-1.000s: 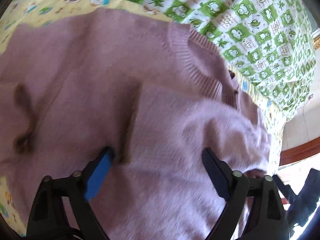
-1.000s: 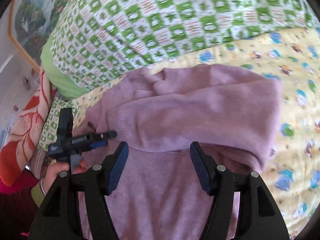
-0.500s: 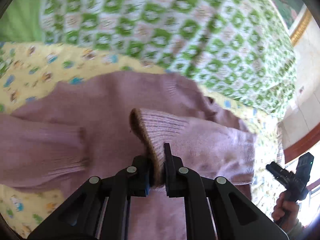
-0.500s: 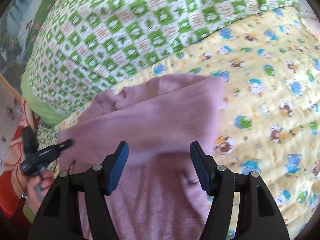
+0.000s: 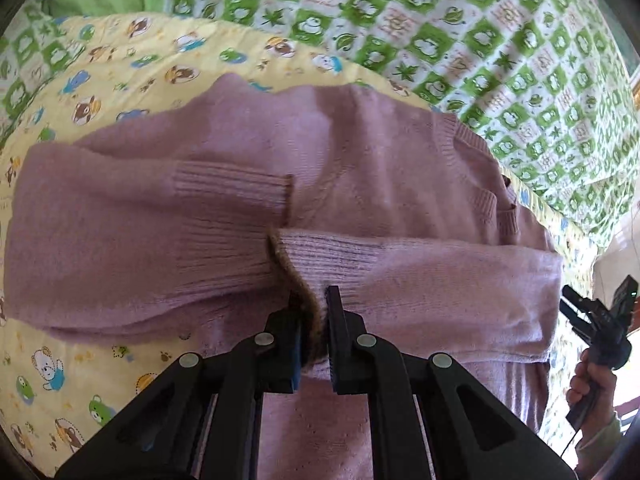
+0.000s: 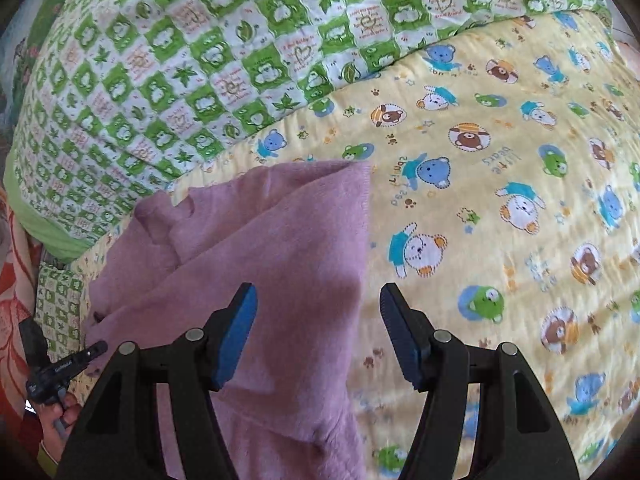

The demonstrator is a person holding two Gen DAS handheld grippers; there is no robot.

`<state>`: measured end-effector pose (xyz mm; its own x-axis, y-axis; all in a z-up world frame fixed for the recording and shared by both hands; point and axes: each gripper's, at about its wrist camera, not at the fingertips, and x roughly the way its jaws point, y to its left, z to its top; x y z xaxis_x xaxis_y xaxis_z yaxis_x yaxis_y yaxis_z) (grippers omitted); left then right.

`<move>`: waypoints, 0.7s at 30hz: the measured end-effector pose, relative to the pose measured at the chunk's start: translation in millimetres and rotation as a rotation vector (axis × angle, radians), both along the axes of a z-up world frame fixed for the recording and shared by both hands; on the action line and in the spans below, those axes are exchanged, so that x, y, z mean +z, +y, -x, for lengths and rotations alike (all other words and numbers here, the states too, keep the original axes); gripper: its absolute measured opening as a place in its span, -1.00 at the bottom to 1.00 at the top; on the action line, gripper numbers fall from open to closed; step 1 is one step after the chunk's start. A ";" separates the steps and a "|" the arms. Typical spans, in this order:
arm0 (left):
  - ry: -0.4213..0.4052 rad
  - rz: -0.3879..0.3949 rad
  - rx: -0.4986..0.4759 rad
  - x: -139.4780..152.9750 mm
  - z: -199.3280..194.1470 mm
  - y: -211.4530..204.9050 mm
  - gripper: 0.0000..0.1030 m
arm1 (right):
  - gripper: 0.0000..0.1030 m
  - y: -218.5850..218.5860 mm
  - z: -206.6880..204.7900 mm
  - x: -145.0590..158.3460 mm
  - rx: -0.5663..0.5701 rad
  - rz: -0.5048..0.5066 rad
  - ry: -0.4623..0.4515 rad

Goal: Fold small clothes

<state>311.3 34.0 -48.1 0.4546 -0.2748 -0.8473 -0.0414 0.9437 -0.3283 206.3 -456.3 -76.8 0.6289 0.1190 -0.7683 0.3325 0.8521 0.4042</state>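
A small mauve knitted sweater (image 5: 360, 160) lies on a yellow bear-print sheet (image 5: 120, 64). One sleeve (image 5: 160, 208) is folded across its chest from the left. My left gripper (image 5: 314, 312) is shut on the ribbed cuff (image 5: 304, 256) of the other sleeve, which lies across the body from the right, its cuff meeting the first one. In the right wrist view the sweater (image 6: 280, 248) fills the lower left. My right gripper (image 6: 318, 312) is open and empty above the sweater's right edge.
A green-and-white checked quilt (image 5: 460, 28) is bunched along the far side of the sheet, also in the right wrist view (image 6: 200, 60). The bear-print sheet (image 6: 500, 200) spreads to the right. The other gripper and the hand holding it show at the right edge (image 5: 600, 320).
My left gripper closed on the sleeve cuff and carried it leftward across the sweater's body. My right gripper drew back to the right, off the sweater's middle to its right edge.
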 end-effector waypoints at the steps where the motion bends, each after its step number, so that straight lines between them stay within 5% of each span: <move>1: 0.001 0.002 0.001 0.2 -0.9 -0.7 -0.84 | 0.26 -0.9 -4.9 -4.9 0.005 -0.008 0.011; 4: 0.001 -0.010 -0.020 1.1 -5.2 -7.7 -0.85 | 0.25 -1.4 -14.6 -18.1 0.016 -0.032 0.026; 7: -0.003 -0.017 -0.046 2.5 -8.8 -16.4 -0.85 | -0.20 0.7 -19.8 -24.1 0.034 -0.029 0.042; 9: 0.007 -0.006 -0.050 2.2 -11.5 -19.0 -0.81 | -0.23 1.1 -18.9 -22.1 0.039 -0.031 0.037; 10: 0.018 0.015 -0.055 1.8 -12.5 -19.7 -0.75 | -0.23 1.0 -18.7 -21.2 0.041 -0.031 0.038; 12: 0.029 0.041 -0.065 1.9 -13.1 -21.4 -0.28 | -0.23 -1.0 -18.1 -20.4 0.043 -0.042 0.041; 14: 0.040 0.028 -0.081 0.3 -14.1 -27.6 -0.16 | -0.23 -2.8 -17.7 -20.6 0.043 -0.052 0.039; 17: 0.033 -0.038 -0.123 -4.0 -15.8 -39.4 -0.86 | -0.23 -3.7 -17.7 -22.7 0.041 -0.057 0.038; 19: 0.019 -0.058 -0.121 -2.4 -15.4 -41.8 -0.90 | -0.23 -2.7 -17.7 -23.2 0.038 -0.049 0.038; 21: -0.019 -0.038 -0.120 12.7 -12.0 -40.8 -0.91 | -0.81 1.0 -17.7 -16.5 0.042 -0.011 0.028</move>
